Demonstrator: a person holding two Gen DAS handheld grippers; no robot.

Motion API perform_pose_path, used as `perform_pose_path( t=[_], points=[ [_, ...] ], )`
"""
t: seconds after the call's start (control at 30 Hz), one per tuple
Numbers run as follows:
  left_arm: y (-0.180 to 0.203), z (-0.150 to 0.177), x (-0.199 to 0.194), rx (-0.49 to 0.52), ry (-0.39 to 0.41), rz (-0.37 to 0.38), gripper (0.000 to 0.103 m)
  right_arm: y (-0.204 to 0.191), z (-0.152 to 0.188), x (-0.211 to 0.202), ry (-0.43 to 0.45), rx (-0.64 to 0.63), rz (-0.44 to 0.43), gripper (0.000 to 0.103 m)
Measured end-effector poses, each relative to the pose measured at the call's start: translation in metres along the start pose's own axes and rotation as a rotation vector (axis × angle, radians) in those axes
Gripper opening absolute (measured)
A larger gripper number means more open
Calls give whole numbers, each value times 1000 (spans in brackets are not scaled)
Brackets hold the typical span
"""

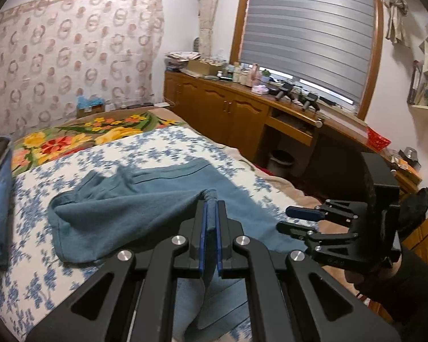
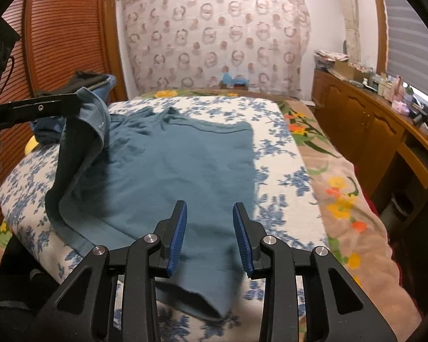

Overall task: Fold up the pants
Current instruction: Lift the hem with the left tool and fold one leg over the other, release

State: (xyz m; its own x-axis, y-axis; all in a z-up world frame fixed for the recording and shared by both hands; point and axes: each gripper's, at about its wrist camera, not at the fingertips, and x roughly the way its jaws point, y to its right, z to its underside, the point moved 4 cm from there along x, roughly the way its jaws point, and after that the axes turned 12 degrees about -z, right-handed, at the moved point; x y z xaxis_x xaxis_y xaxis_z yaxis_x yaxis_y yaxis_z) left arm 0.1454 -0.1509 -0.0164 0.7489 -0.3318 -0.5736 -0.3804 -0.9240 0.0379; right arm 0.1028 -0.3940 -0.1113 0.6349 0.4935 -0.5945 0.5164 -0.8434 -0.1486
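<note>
Pants (image 2: 168, 165) lengthwise up bed (image 2: 282, 119), edge pinched in left gripper (image 1: 211, 222); right gripper (image 2: 209, 228) part-open, empty.

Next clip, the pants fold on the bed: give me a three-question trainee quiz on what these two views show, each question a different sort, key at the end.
1. True or false: the left tool is clamped on a fold of the teal pants.
2. Multiple choice: the pads of the right tool are (a) shut on the pants, (b) apart over the pants, (c) holding the bed cover.
3. Fill in: the bed cover is white with ____ flowers.

Key: 1 true; 2 b; 3 blue.
</note>
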Motion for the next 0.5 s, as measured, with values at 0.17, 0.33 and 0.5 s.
perform_pose_path(
  t=[0.17,0.33,0.5],
  points=[
    [10,2,9,23,-24,-14,2,13,2,-6,8,29,11,33],
    [3,12,17,19,-53,-61,21,19,3,-5,3,27,18,33],
    [-17,20,15,3,-59,-95,55,26,-3,-1,2,29,27,33]
  ],
)
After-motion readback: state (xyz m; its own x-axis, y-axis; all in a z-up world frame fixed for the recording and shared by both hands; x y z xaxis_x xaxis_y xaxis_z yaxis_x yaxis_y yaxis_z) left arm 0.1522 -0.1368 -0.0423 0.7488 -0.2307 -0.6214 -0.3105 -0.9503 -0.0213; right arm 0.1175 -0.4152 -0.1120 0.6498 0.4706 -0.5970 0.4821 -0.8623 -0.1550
